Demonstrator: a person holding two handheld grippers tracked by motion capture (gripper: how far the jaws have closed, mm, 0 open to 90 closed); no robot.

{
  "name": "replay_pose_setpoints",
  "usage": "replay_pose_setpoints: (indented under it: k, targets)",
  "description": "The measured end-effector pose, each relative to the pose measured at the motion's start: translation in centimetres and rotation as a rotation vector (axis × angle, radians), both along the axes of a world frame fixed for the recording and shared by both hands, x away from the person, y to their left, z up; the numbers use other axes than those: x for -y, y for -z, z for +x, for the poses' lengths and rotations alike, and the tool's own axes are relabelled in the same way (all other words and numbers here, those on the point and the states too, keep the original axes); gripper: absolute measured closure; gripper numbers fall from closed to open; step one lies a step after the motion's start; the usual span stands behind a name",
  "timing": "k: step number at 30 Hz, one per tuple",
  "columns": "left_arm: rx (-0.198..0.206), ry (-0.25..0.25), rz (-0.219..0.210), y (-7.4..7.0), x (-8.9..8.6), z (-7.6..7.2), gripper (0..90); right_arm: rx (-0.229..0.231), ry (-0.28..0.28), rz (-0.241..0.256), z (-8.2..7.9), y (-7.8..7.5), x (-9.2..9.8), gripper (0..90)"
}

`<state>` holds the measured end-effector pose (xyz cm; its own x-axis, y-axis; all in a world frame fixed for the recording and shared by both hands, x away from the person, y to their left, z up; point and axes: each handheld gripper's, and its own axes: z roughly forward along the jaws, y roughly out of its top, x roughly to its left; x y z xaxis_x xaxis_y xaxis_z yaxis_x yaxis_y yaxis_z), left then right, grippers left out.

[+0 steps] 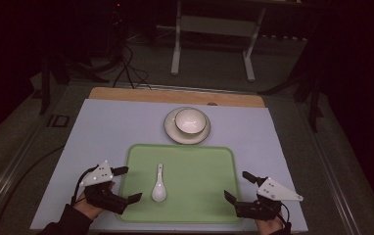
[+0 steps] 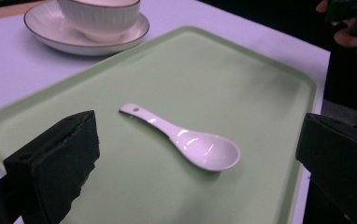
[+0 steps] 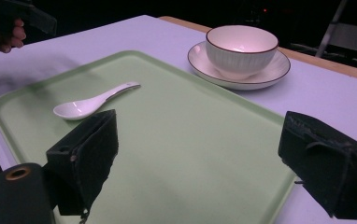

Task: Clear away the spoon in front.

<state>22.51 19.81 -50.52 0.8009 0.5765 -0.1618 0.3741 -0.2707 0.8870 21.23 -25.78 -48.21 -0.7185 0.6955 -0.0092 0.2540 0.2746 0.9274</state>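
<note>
A white ceramic spoon (image 1: 158,185) (image 2: 186,138) (image 3: 92,101) lies on the left part of a pale green tray (image 1: 199,166) (image 2: 223,74) (image 3: 190,135), bowl end toward me. Beyond the tray a white bowl (image 1: 190,121) (image 2: 99,16) (image 3: 241,49) sits on a white saucer (image 1: 174,132) (image 2: 46,35) (image 3: 265,74). My left gripper (image 1: 128,184) (image 2: 197,163) stands open at the tray's left edge, jaws either side of the spoon's line, empty. My right gripper (image 1: 238,185) (image 3: 200,163) stands open over the tray's right front corner, empty.
A pale lilac mat (image 1: 111,127) covers the table, with a wooden strip (image 1: 141,94) at its far edge. On the dark floor beyond stand a white frame (image 1: 214,29) and black cables (image 1: 126,68). The person's other hand (image 2: 342,32) (image 3: 8,32) appears far off.
</note>
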Motion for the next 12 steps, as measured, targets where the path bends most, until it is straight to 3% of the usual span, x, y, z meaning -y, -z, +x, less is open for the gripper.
replay_pose_setpoints:
  k: [6,12]
  targets:
    - [-0.021,-0.003,-0.032,0.34,-0.04,0.21,0.0,-0.004,-0.005,0.003,0.09,0.07,-0.02,12.0]
    - [-0.026,-0.004,-0.009,0.68,0.15,0.31,0.0,-0.01,-0.008,0.007,0.16,0.12,0.02,12.0]
